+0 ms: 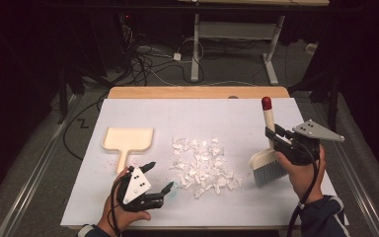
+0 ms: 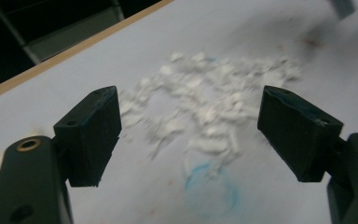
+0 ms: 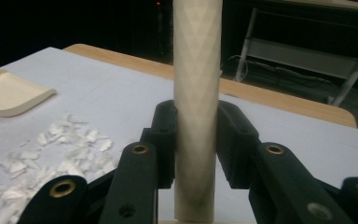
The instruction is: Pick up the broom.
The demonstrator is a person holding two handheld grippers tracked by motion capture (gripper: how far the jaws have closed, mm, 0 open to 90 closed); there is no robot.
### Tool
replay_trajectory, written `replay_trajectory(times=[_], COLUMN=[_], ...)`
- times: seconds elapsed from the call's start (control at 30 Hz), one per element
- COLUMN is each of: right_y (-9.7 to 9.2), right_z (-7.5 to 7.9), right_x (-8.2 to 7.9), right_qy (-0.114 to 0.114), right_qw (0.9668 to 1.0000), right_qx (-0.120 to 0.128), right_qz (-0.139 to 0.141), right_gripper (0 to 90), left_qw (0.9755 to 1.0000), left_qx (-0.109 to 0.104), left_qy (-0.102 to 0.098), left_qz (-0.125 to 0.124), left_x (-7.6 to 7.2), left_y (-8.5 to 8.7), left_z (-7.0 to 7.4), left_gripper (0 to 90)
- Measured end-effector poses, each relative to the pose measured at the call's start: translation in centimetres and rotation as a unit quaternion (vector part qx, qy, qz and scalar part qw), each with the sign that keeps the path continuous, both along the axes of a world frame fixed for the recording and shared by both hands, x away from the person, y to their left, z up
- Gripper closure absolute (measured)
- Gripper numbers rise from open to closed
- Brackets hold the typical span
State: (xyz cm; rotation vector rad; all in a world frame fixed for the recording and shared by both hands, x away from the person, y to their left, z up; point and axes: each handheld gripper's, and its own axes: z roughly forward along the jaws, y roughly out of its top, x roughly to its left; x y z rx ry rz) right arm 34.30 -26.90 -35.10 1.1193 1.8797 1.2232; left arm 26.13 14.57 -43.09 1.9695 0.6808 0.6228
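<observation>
Black jaws of the right gripper (image 3: 196,144) are clamped on the cream handle of a small brush (image 1: 268,160), seen in the right gripper view as a pale, faintly faceted cylinder standing upright between them. In the high view this gripper (image 1: 278,139) sits at centre right of the frame, the handle rising to a red tip and the grey bristles fanning out below, down at the white sheet beside the right edge of the debris. The handle looks rigid and light, and its textured surface should resist slipping; a hold low on the shaft, near the head, as here, likely gives the best control of the bristles, which will flex.

At lower left of the high view the left gripper (image 1: 159,177) has its jaws spread wide and holds nothing; its own view looks between them (image 2: 189,133) onto the scattered white scraps (image 2: 205,112). These scraps (image 1: 202,165) lie in a loose heap at the frame's centre, thin, irregular and flaky, probably very light and easily scattered by a brisk sweep.

Left of the heap, a cream dustpan (image 1: 127,140) lies flat, a shallow tray with a short handle pointing toward the bottom of the frame; it looks stiff and light, best taken by that handle. All rests on the tabletop (image 1: 197,92), wood-edged and covered by a white sheet.
</observation>
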Motion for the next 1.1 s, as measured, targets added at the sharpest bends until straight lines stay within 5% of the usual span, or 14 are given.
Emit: replay_trajectory(times=[0.17,0.23,0.57,0.77,1.1], right_y=[1.7,2.4,5.3,6.4,7.6], right_z=[0.1,0.2,-0.3,-0.3,-0.3], right_x=[-0.8,-1.1,-2.3,-3.3,-4.3], right_qy=[-0.007,-0.010,-0.017,-0.029,-0.037], right_qw=[0.9998,0.9996,0.9976,0.9965,0.9946], right_qx=[-0.002,-0.004,-0.013,-0.007,0.001], right_qz=[0.019,0.026,0.065,0.078,0.097], right_gripper=[71.6,71.6,71.6,71.6,71.5], left_qw=[0.9985,0.9961,0.9900,0.9856,0.9850], left_qx=[-0.016,-0.038,-0.078,-0.110,-0.114], left_qy=[0.002,0.008,0.036,0.057,0.070], left_qz=[-0.052,-0.079,-0.112,-0.115,-0.108], left_x=[0.1,0.4,2.0,3.2,4.0], left_y=[-4.3,-6.9,-13.9,-15.0,-14.2], left_z=[1.4,2.0,2.3,1.5,0.9], left_gripper=[20.5,20.6,22.1,27.4,43.3])
